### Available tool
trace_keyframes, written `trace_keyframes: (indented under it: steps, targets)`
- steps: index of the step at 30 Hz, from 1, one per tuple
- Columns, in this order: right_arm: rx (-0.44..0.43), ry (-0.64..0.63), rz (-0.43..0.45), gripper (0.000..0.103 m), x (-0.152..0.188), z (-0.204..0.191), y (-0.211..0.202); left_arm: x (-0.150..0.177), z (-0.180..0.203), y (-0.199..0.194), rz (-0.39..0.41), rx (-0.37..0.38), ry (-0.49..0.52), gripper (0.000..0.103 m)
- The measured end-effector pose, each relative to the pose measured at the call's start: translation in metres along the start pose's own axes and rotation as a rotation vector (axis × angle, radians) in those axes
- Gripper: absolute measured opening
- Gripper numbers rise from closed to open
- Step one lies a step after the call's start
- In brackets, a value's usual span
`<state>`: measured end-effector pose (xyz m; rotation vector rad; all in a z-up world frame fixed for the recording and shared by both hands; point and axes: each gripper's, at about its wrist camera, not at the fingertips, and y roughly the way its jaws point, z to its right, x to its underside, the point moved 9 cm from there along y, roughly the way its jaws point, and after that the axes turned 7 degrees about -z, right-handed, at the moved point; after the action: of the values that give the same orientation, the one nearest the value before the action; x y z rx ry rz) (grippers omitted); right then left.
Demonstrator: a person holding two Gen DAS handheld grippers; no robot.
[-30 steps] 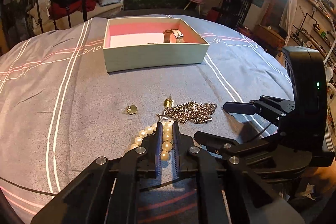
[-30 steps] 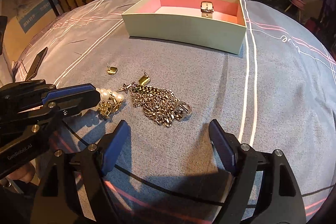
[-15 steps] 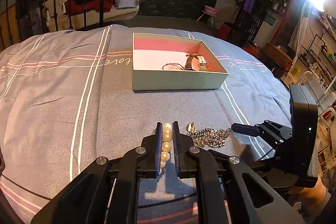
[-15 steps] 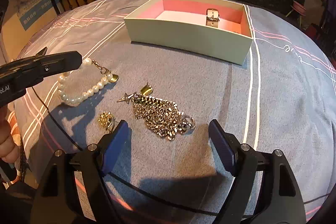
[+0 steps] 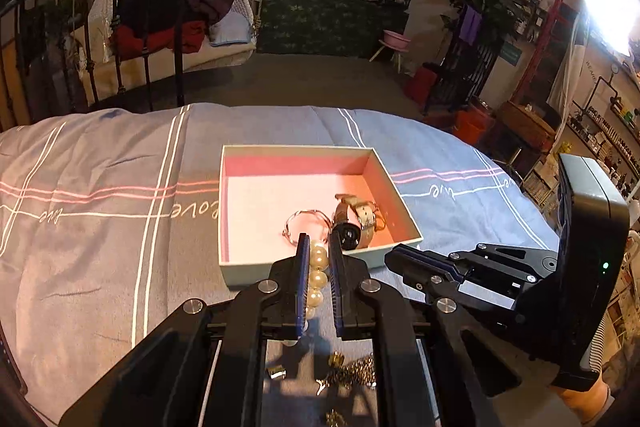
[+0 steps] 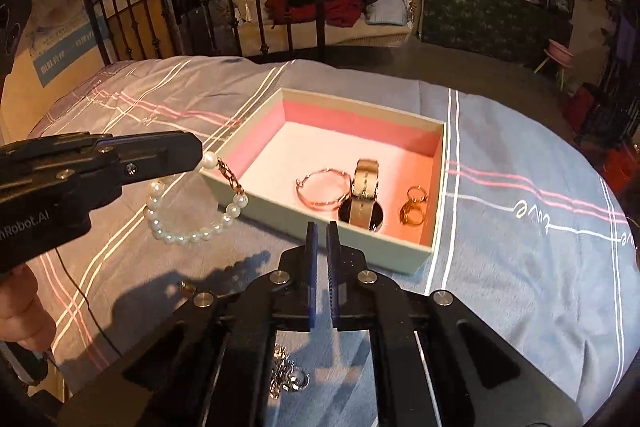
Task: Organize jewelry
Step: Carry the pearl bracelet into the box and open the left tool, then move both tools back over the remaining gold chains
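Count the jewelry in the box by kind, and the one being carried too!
Bangle: 1
Watch: 1
Small gold hoops: 2
Pearl bracelet, held by the left gripper, not in the box yet: 1
Total: 5

Silver chain (image 6: pixel 287 375) mostly hidden behind right gripper (image 6: pixel 320 231) fingers, bottom centre. Small gold pieces (image 5: pixel 336 417) cut off at bottom edge. Watch (image 6: pixel 362 195) face partly behind box (image 6: pixel 436 187) wall.
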<state>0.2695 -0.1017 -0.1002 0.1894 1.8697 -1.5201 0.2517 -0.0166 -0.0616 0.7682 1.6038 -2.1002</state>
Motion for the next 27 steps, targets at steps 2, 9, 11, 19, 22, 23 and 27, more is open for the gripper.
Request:
trace_keyframes:
  steps: [2,9,11,19,22,23,27]
  targets:
    - [0.023,-0.002,0.021,0.005,-0.021,0.006,-0.001,-0.019,0.0,0.003,0.014,-0.016,0.0,0.009]
    - [0.078,0.016,0.021,0.005,-0.074,0.031,0.015,-0.074,-0.002,0.02,0.021,-0.05,-0.026,0.009]
    - [0.089,0.027,0.01,0.005,-0.082,0.039,0.023,-0.082,-0.005,0.03,0.007,-0.06,-0.04,0.009]
    - [0.089,0.056,-0.033,0.005,-0.078,0.052,0.042,-0.072,-0.013,0.066,-0.085,-0.095,-0.065,0.009]
    - [0.09,0.053,-0.045,0.005,-0.074,0.053,0.046,-0.065,-0.013,0.074,-0.11,-0.101,-0.059,0.009]
    - [0.089,0.054,-0.048,0.005,-0.073,0.054,0.048,-0.062,-0.013,0.076,-0.116,-0.101,-0.058,0.009]
    - [0.09,0.054,-0.051,0.005,-0.068,0.052,0.049,-0.058,-0.013,0.079,-0.128,-0.106,-0.056,0.009]
